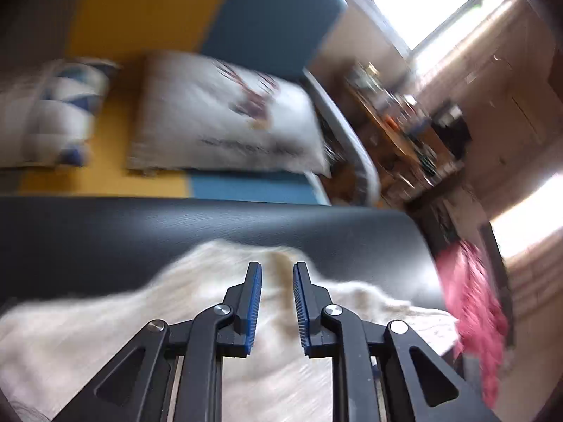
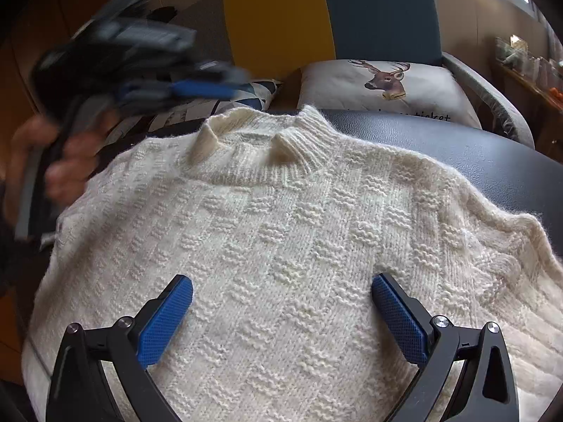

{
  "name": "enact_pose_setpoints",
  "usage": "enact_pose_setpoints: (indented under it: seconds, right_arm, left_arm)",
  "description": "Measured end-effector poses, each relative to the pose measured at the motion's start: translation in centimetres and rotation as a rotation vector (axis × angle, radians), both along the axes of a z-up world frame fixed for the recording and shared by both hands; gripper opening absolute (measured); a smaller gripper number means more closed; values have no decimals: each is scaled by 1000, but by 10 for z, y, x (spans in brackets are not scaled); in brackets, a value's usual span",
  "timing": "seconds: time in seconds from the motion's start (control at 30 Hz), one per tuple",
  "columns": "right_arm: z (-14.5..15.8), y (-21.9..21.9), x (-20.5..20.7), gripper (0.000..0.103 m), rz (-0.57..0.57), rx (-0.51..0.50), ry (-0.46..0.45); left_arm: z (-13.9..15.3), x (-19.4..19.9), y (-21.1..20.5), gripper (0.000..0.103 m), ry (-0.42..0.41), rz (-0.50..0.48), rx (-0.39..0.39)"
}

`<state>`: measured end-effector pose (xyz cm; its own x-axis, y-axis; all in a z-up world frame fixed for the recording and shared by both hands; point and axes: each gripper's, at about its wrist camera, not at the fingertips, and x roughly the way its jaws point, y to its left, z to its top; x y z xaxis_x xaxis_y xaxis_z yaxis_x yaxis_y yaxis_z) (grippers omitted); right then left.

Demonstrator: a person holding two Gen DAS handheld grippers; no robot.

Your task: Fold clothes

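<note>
Lying flat and face up on the dark table (image 2: 475, 147), the cream sweater (image 2: 281, 228) has its collar pointing away toward the sofa (image 2: 380, 10) and its deer cushion (image 2: 387, 84). The right gripper (image 2: 281, 299) hovers over the chest, spread wide and holding nothing. The left gripper (image 1: 277, 281) shows a narrow gap between its blue pads, with nothing pinched. A clean fold probably wants each tong taking a side edge, lifting evenly. The left view is badly smeared; both sleeves run out of frame, and the hem is hidden under the tongs.
</note>
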<state>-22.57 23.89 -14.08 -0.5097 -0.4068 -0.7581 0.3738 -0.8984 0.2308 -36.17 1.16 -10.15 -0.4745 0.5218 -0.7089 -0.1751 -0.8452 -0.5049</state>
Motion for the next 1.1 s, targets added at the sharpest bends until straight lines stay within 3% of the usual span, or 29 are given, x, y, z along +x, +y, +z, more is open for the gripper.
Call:
enact_pose_setpoints:
  seconds: [0.07, 0.27, 0.37, 0.5, 0.57, 0.63, 0.8, 0.9, 1.1]
  right_arm:
    - [6, 1, -6, 103, -13, -38, -39]
    - [50, -25, -61, 103, 64, -460, -119]
    - [51, -49, -104, 103, 52, -544, -181]
    - [35, -85, -149, 103, 36, -586, -300]
    - [25, -100, -163, 103, -7, -507, -332]
    - [14, -115, -172, 103, 5, -528, -375]
    - [24, -150, -185, 103, 82, -590, -305]
    - [17, -158, -199, 103, 41, -492, -326]
    - [47, -123, -171, 103, 79, -488, -273]
  left_arm:
    - [-8, 31, -24, 17, 11, 31, -51]
    - [-31, 82, -46, 17, 30, 47, -137]
    - [-37, 92, -46, 18, 45, 19, -171]
    - [-47, 98, -52, 18, 56, -5, -158]
    - [-48, 97, -55, 18, 53, -4, -131]
    - [-51, 97, -60, 18, 47, 5, -86]
    - [-54, 97, -63, 18, 49, 8, -55]
    - [-53, 97, -60, 18, 56, 6, -74]
    - [-45, 93, -59, 18, 31, 11, -67]
